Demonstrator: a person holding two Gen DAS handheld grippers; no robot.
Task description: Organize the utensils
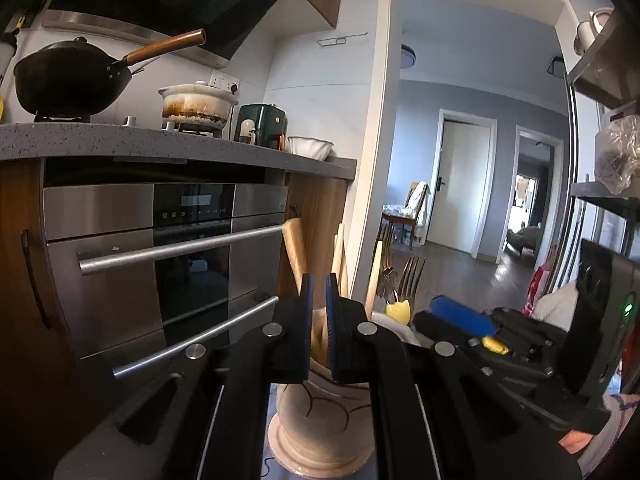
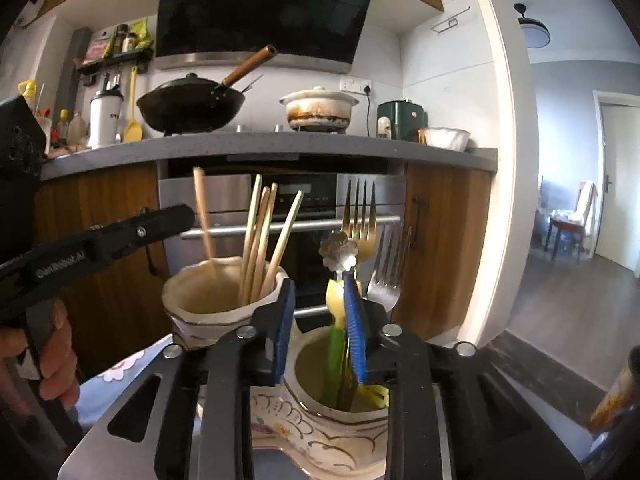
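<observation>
Two cream ceramic holders stand side by side. The left holder [image 2: 200, 304] holds several wooden chopsticks [image 2: 260, 236]. The right holder [image 2: 332, 424] holds a gold fork [image 2: 360, 220], a silver fork [image 2: 388, 272] and a yellow-green flower-topped utensil [image 2: 338, 308]. My right gripper [image 2: 320, 328] is open over the right holder, its right pad against the flower utensil's stem. My left gripper [image 1: 318, 320] hovers over the chopstick holder [image 1: 320, 412] with its jaws a narrow gap apart, gripping nothing; chopsticks [image 1: 296, 252] rise beyond it.
A counter [image 2: 280, 148] with a black wok [image 2: 192, 104], a stained white pot [image 2: 318, 110], a green appliance [image 2: 400, 120] and a bowl [image 2: 446, 136] runs behind. A steel oven [image 1: 160, 248] sits under it. A doorway [image 1: 480, 160] opens right. A shelf rack [image 1: 608, 192] stands far right.
</observation>
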